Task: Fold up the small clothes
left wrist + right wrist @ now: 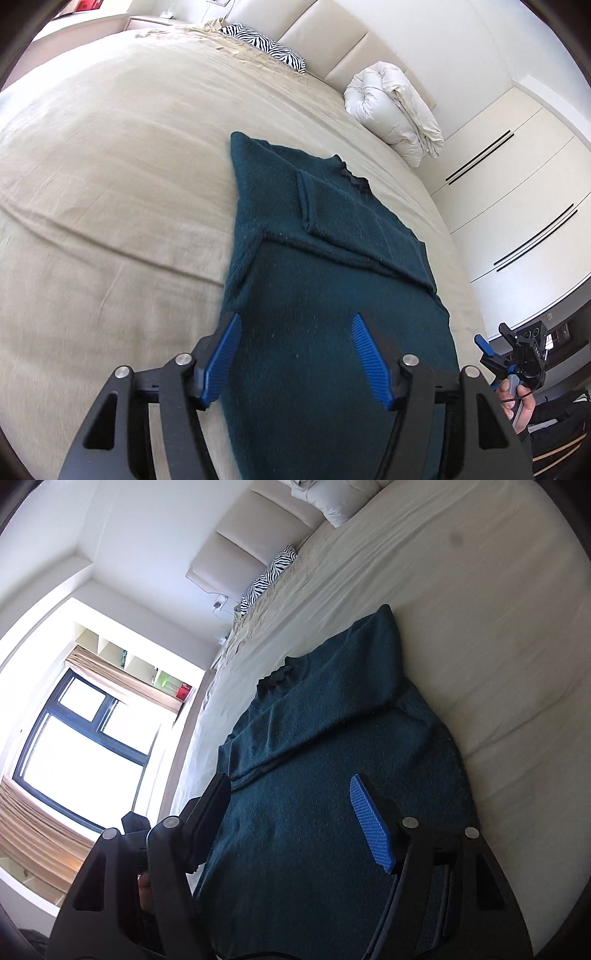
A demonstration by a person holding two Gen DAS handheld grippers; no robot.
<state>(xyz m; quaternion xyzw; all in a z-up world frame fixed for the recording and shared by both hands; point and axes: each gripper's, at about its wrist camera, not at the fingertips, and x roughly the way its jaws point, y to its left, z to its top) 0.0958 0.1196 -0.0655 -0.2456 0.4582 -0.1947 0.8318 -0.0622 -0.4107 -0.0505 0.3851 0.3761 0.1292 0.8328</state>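
Left wrist view: teal sweater [325, 258] flat on bed [110, 184], sleeves folded in. Left hand-held gripper [295, 328] and right hand-held gripper [291, 786] spread, empty. Next, we judge: grasp hem, fold toward collar.

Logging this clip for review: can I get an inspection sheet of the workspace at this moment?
Surface: beige bed sheet, lightly creased.
Job's things: dark teal sweater lying flat, sleeves folded in over the body.
Clutter: zebra-print pillow; rolled white duvet by the headboard.
Grippers: left gripper open above the sweater's lower part; right gripper open, holding nothing.
Cables: nothing seen on the bed.
Surroundings: white wardrobe; window.
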